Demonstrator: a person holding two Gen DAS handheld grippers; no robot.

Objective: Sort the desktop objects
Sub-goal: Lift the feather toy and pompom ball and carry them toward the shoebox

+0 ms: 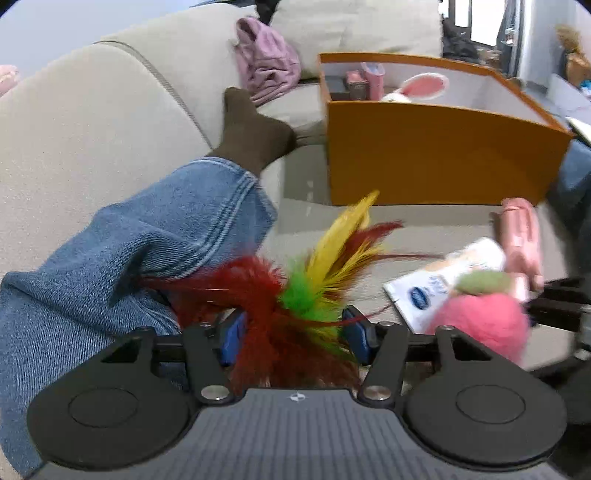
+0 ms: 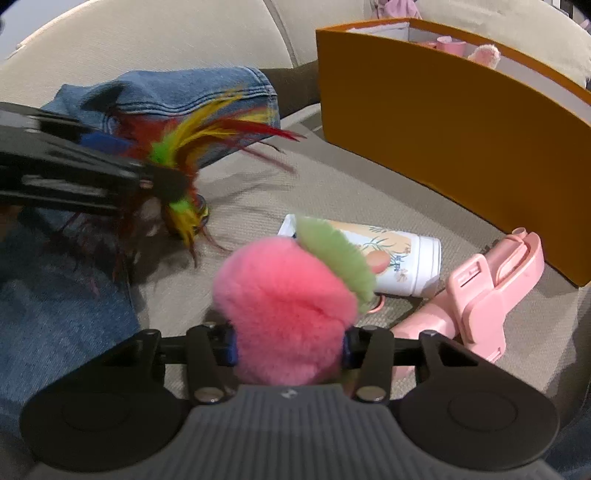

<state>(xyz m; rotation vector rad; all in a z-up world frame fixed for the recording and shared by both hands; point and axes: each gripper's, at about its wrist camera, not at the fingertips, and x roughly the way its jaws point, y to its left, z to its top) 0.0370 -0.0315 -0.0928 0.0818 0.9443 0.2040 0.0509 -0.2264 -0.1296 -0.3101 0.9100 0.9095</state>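
On the sofa (image 2: 258,177), the box (image 2: 443,122) stands at one o'clock, the packet (image 2: 406,266) before it, the feather toy (image 2: 184,206) at ten.

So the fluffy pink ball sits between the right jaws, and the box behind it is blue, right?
Not quite. The box is orange, not blue, as the right wrist view shows. The fluffy pink ball does sit between the right jaws.

Whole scene was on a beige fabric sofa (image 1: 92,122), cushions filling the upper left of the frame, with bright windows (image 1: 480,22) glowing top right.
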